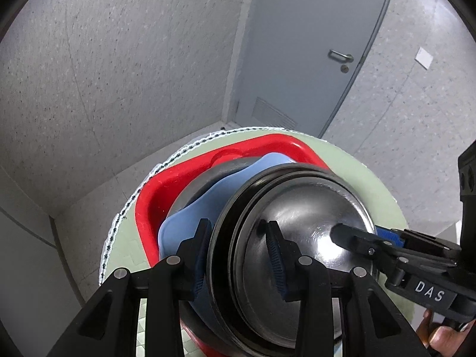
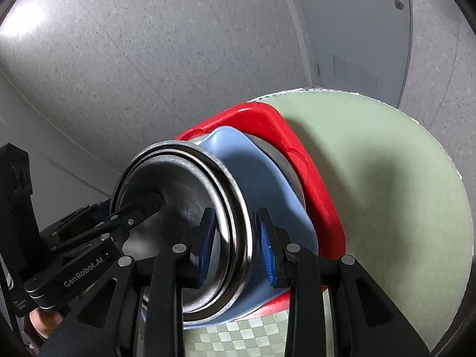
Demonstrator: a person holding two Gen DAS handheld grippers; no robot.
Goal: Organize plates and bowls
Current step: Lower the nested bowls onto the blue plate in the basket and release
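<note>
Two nested steel bowls (image 1: 300,232) sit on a light blue plate (image 1: 190,214) with a grey dish under it, all inside a red tray (image 1: 148,205). My left gripper (image 1: 238,244) straddles the bowls' rims on the left side, one finger inside and one outside, jaws closed on the rims. My right gripper (image 2: 235,235) straddles the bowls' rims (image 2: 238,232) on the other side, above the blue plate (image 2: 267,184), with a small gap at the outer pad. The right gripper also shows in the left wrist view (image 1: 351,235), reaching into the bowl.
The red tray (image 2: 315,184) rests on a round table with a pale green cloth (image 2: 386,178) and a braided edge. A grey door (image 1: 312,44) and speckled floor lie beyond. A checkered patch (image 2: 238,336) lies near the front.
</note>
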